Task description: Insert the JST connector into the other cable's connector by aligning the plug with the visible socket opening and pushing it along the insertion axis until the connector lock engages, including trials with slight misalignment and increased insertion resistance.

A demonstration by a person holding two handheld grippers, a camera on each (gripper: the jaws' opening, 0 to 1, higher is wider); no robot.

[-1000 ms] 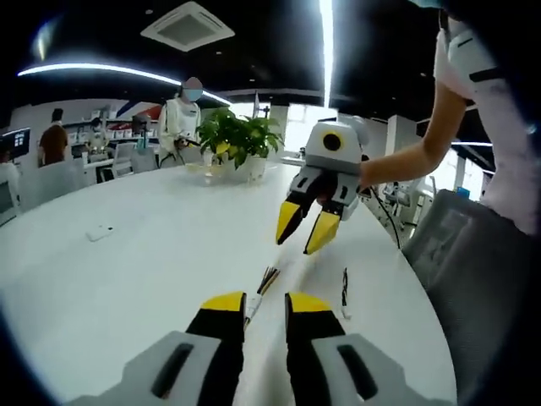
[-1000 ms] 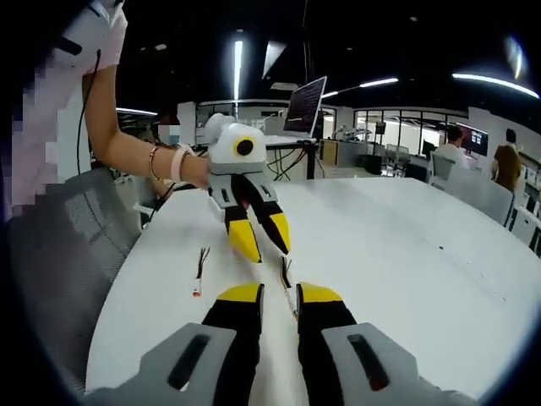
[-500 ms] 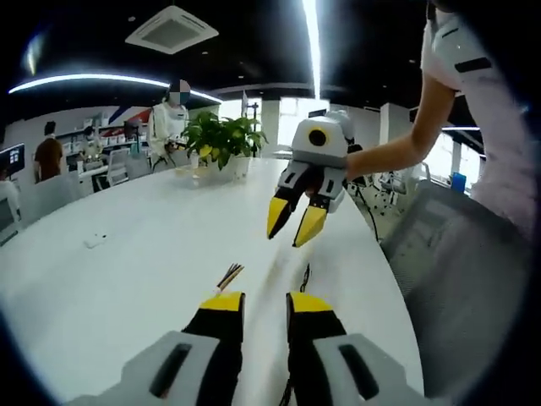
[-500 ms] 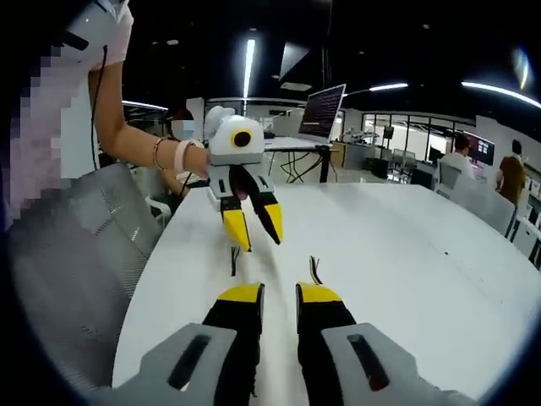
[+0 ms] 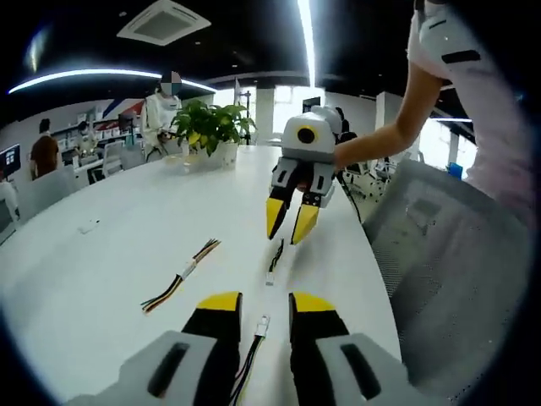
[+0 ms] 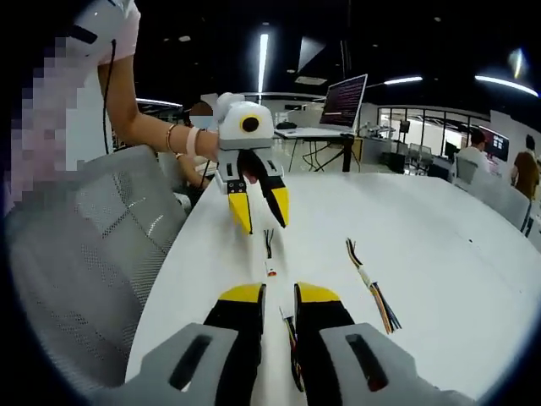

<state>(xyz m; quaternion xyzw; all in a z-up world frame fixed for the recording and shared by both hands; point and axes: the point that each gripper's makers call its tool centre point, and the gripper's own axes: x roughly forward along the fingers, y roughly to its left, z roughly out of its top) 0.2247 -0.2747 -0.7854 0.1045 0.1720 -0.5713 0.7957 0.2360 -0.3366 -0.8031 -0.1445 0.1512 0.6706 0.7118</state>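
Note:
On the white table, a thin cable with a white connector (image 5: 262, 326) lies between my left gripper's (image 5: 266, 304) open jaws, below them. A short dark cable (image 5: 274, 258) lies farther off, under my right gripper (image 5: 289, 230), which hangs open above the table in a person's hand. In the right gripper view, a cable end (image 6: 286, 320) lies between my right gripper's (image 6: 278, 296) open jaws. Another short cable (image 6: 269, 249) with a white connector sits beneath the left gripper (image 6: 260, 222). Neither gripper holds anything.
A bundle of multi-coloured wires (image 5: 182, 275) (image 6: 369, 286) lies apart from the two cables. A grey mesh chair (image 5: 439, 254) (image 6: 93, 262) stands at the table's edge. A potted plant (image 5: 210, 131) and people are at the far end. A laptop (image 6: 342, 101) stands on a distant desk.
Both views have swung along the table edge. A cable end now lies between each view's own jaws, and the multi-coloured bundle has come fully into view. Both grippers stay open.

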